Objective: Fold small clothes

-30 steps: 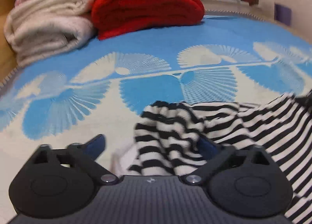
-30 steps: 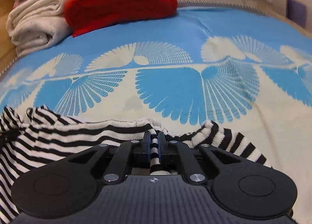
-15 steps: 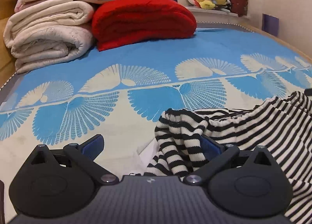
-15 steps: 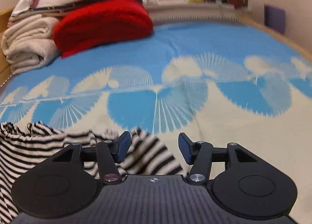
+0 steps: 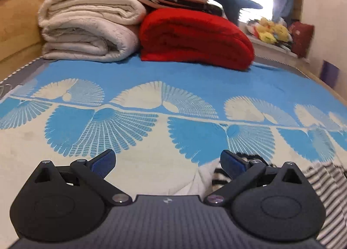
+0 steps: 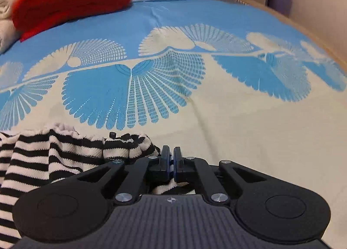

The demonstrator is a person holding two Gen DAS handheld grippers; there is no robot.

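A black-and-white striped garment (image 6: 49, 153) lies bunched on the blue and cream bedspread (image 6: 195, 101). In the right wrist view it spreads to the left of my right gripper (image 6: 171, 157), whose jaws are closed with striped cloth showing just beneath and behind them. In the left wrist view the garment (image 5: 321, 183) lies at the lower right, partly hidden behind the right finger. My left gripper (image 5: 167, 162) is open and empty, with the bedspread (image 5: 151, 157) between its blue pads.
A folded red blanket (image 5: 195, 38) and rolled cream blankets (image 5: 86, 32) are stacked at the head of the bed. Plush toys (image 5: 271, 32) sit on the window ledge. A wooden bed frame (image 5: 17, 21) runs along the left.
My left gripper has shifted left, leaving the garment at its right. My right gripper opened half a second ago and is now closed at the garment's edge.
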